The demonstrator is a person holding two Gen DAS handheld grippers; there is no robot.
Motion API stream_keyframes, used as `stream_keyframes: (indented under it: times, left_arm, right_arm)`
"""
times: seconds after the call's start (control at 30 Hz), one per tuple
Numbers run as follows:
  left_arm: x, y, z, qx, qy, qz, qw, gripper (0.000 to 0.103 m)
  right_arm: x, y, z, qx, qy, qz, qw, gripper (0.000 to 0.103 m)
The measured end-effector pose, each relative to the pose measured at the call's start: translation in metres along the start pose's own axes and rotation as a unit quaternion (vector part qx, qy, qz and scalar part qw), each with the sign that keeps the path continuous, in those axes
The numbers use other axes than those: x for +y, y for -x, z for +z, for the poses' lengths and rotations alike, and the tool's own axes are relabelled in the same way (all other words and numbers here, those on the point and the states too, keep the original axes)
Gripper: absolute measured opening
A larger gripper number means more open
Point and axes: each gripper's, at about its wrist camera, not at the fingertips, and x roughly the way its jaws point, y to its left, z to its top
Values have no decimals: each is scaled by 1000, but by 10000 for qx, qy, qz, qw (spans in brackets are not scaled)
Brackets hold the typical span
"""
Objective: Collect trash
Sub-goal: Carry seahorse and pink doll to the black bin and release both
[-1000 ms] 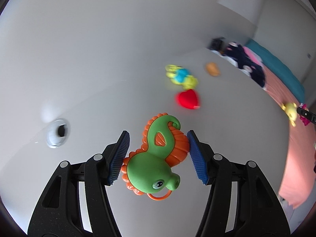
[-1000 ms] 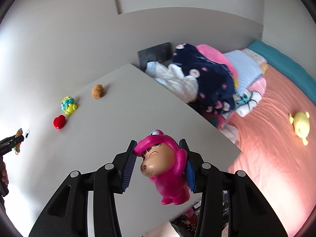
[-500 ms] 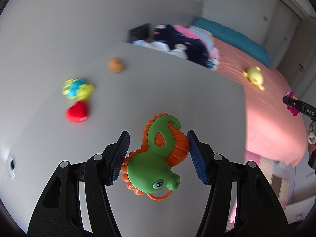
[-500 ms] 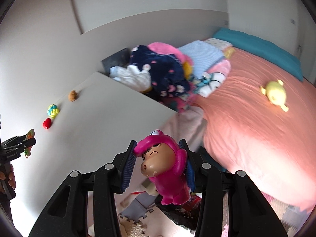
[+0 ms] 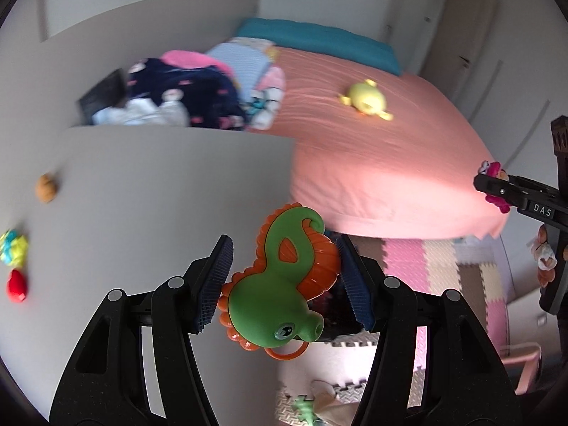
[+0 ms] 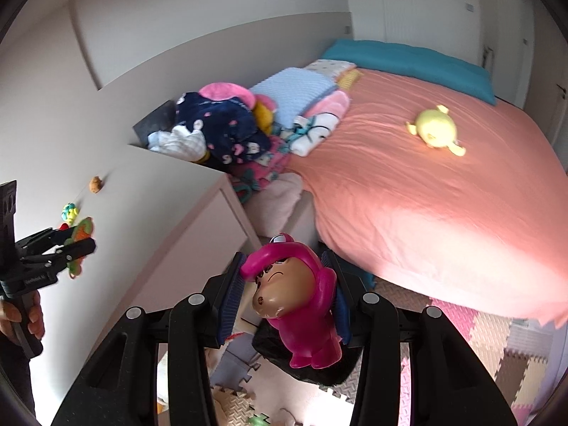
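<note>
Between your left gripper's jaws sits the green seahorse toy, pinched by both blue pads above the desk's corner edge. Your right gripper clamps the pink figure the same way, over the floor mats and a dark bag just below it.

Only your left camera shows the red toy clearly, near the multicoloured toy and the brown one farther along the desk. Only your right camera shows your left hand on the handle and the desk's side panel.

Farther off, both cameras catch the heap of clothes behind the desk and the yellow plush lying on the pink bed.
</note>
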Motion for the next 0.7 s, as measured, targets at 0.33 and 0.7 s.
stream_keyframes:
  times: [0.33,0.7]
  left_arm:
    - [-78,-47,14,367,-469,-264,9979,59]
    - [-111,-75,15,693,-684,-167,9951,59]
  right_arm:
    - [-26,7,-21,84,-549,-251,9981,45]
    - [-24,-11,-17,251,-922,-312,9949,45]
